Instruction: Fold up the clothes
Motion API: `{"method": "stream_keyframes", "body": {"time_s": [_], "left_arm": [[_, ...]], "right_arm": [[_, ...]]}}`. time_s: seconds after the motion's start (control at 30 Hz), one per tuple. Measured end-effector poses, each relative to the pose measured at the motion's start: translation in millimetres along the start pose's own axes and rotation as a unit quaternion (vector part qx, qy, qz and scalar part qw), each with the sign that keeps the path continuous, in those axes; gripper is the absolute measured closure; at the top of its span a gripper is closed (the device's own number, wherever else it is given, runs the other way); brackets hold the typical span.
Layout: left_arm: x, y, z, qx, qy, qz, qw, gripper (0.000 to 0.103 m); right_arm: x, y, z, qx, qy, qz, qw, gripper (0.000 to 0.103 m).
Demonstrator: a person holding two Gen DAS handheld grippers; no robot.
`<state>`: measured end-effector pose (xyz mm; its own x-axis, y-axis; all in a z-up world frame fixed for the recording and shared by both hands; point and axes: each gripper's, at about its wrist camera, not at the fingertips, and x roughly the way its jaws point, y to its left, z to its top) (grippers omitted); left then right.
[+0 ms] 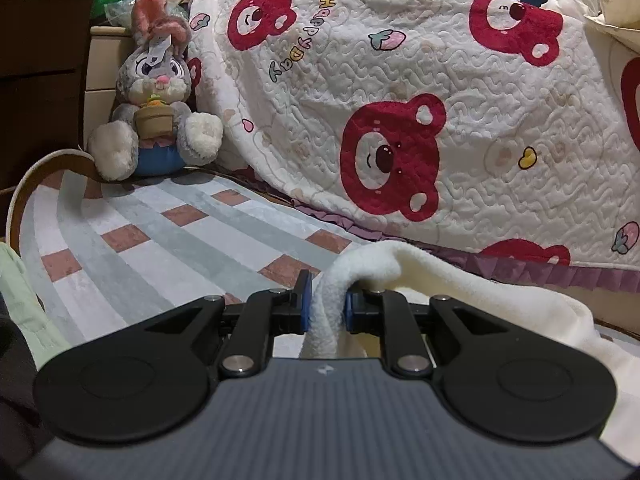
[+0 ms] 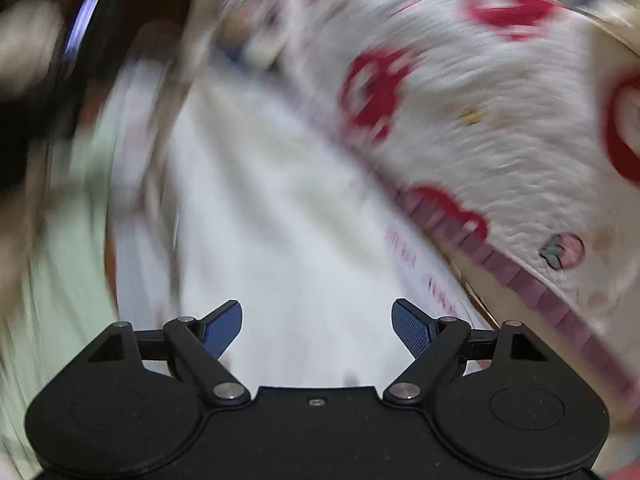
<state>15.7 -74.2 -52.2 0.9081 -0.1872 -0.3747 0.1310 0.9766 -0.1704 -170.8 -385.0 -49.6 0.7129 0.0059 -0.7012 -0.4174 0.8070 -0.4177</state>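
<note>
A cream fleece garment (image 1: 460,292) drapes over my left gripper (image 1: 326,304), which is shut on a bunched fold of it; the cloth trails off to the right and down. In the right wrist view, heavily blurred by motion, my right gripper (image 2: 316,322) stands open with nothing between its blue pads (image 2: 224,332), above a wide white cloth surface (image 2: 288,232). A pale green cloth (image 2: 64,264) lies at the left of that view, and its edge also shows as the green cloth (image 1: 24,304) at the far left of the left wrist view.
A quilt with red bear prints (image 1: 400,100) hangs over the bed edge behind. A plush rabbit (image 1: 156,92) sits at the back left against dark wooden drawers (image 1: 40,60). A grey striped rug with brick-red squares (image 1: 160,248) covers the floor.
</note>
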Motion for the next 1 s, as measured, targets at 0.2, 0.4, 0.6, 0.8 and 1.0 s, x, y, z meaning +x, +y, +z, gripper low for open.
{"method": "stream_keyframes", "body": {"time_s": [0.2, 0.4, 0.6, 0.8, 1.0], "left_arm": [[-2.0, 1.4, -1.9, 0.006, 0.002, 0.001, 1.0, 0.088], [1.7, 11.3, 2.6, -0.036, 0.025, -0.043, 0.9981, 0.093], [-11.8, 16.3, 32.8, -0.041, 0.047, -0.154, 0.9861, 0.095], [-76.4, -0.7, 115.5, 0.031, -0.014, -0.216, 0.9758, 0.095], [-164.6, -33.2, 192.7, 0.11, -0.121, -0.234, 0.9584, 0.095]], "right_arm": [[43.6, 48.6, -24.6, -0.198, 0.145, -0.061, 0.967, 0.017], [59.7, -7.8, -41.9, -0.088, 0.206, -0.087, 0.971, 0.048], [6.7, -79.2, -23.4, 0.124, 0.11, -0.078, 0.983, 0.09], [-103.4, -119.4, 7.5, 0.219, -0.045, -0.205, 0.953, 0.09], [-180.8, -148.6, 29.4, 0.244, -0.157, -0.292, 0.911, 0.091]]}}
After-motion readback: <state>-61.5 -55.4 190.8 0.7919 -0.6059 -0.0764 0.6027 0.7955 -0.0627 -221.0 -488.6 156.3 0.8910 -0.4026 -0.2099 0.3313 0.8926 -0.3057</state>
